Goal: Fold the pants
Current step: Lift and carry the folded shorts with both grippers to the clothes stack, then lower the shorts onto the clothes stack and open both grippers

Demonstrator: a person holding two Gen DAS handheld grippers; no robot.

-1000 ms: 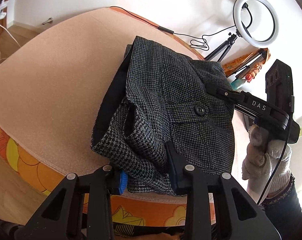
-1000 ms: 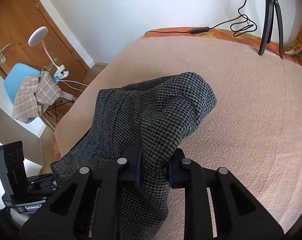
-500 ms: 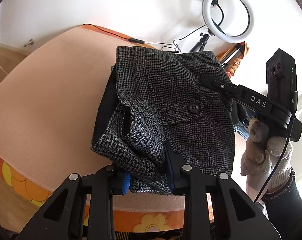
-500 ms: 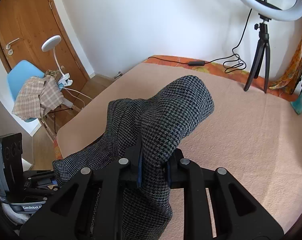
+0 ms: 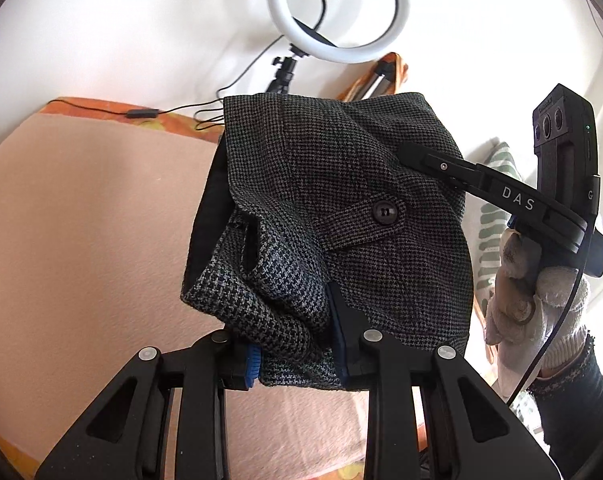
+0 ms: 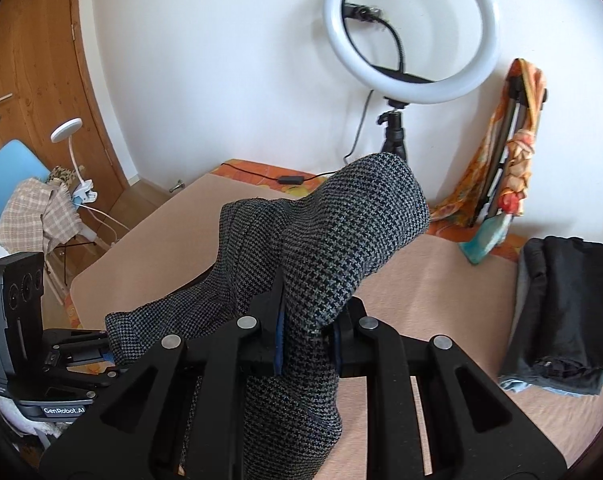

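Observation:
The folded grey houndstooth pants (image 5: 341,208) with a black button hang in the air above the peach bed (image 5: 81,240). My left gripper (image 5: 295,354) is shut on the near edge of the bundle. My right gripper (image 6: 307,338) is shut on the other side of the same pants (image 6: 341,248), and it also shows in the left wrist view (image 5: 501,196) gripping the right edge. The left gripper appears in the right wrist view (image 6: 61,356) at the lower left.
A ring light on a tripod (image 6: 409,36) stands at the far side of the bed. A stack of folded dark clothes (image 6: 561,312) lies on the bed at the right. A blue chair with checked cloth (image 6: 21,200), a desk lamp and a wooden door are at the left.
Both grippers have lifted the folded pants off the bed and raised them; the views have tilted up and toward the right, bringing the ring light and the clothes stack into view.

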